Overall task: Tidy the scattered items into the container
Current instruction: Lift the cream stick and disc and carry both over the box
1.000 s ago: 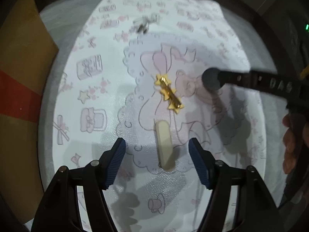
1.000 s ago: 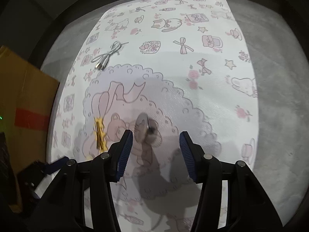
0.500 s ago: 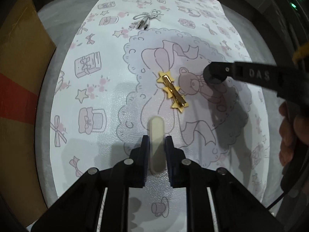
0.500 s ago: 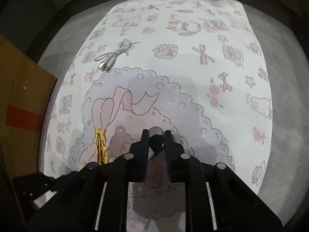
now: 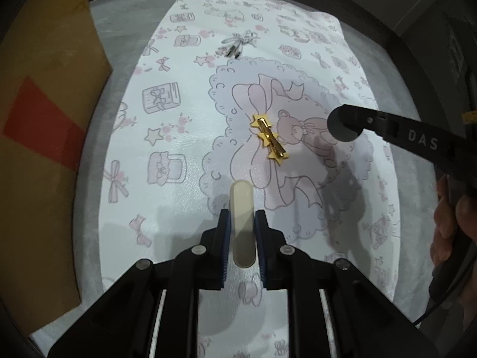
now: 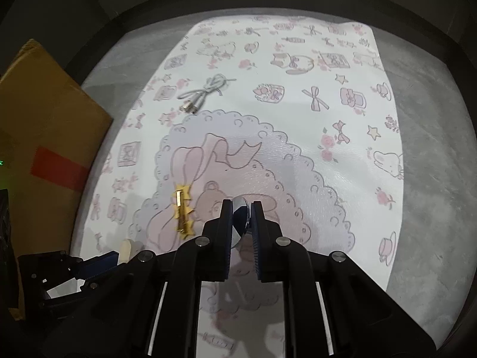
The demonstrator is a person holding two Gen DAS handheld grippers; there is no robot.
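Note:
My left gripper [image 5: 241, 223] is shut on a cream oblong bar [image 5: 242, 208] and holds it just above the patterned mat [image 5: 179, 137]. My right gripper [image 6: 241, 217] is shut on a small round silver disc [image 6: 240, 211], held on edge above the mat's bear print. A gold star hair clip [image 5: 269, 140] lies on the mat ahead of the left gripper and also shows in the right wrist view [image 6: 183, 210], left of the right gripper. A coiled white cable [image 5: 238, 43] lies farther back and shows in the right wrist view [image 6: 205, 89].
A brown cardboard box with red tape [image 5: 44, 137] stands along the left of the mat and shows in the right wrist view [image 6: 50, 155]. The right gripper's arm [image 5: 402, 137] and the hand holding it reach in from the right. Grey floor [image 6: 432, 179] surrounds the mat.
Both grippers have closed from open: the left on the cream bar, the right on the silver disc. Both have since risen a little from the mat with their items.

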